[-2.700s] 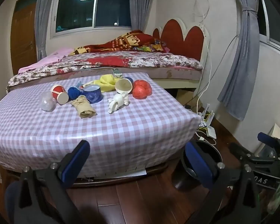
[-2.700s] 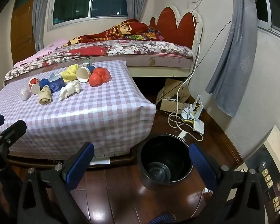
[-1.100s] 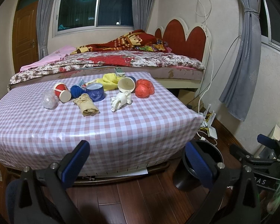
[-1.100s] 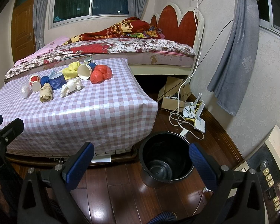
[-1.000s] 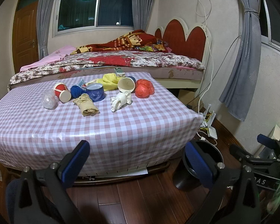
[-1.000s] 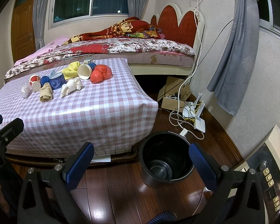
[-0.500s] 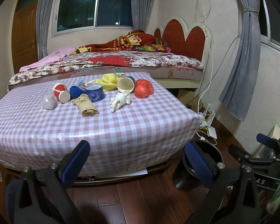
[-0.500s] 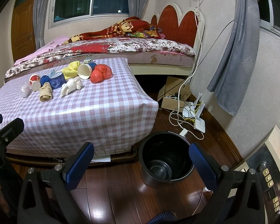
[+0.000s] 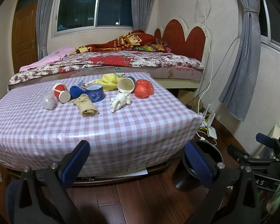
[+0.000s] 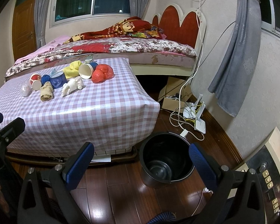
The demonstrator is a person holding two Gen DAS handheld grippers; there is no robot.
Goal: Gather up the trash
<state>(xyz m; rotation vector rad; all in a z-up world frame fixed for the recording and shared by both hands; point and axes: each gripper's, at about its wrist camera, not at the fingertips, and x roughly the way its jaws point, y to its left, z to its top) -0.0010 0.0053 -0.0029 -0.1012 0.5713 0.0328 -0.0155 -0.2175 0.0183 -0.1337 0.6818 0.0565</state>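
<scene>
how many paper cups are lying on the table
3: a red cup at the left, a blue one mid-cluster, a cream-mouthed one beside the red bag. Others may hide behind.

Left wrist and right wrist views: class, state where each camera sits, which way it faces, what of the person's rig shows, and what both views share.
Left wrist view: low before the checked table, facing the bed; open left tongs frame it, right tongs at its edge.
Right wrist view: further right, angled down at the black plastic bucket; open right tongs frame it.
Shared: table, trash pile, bucket.
</scene>
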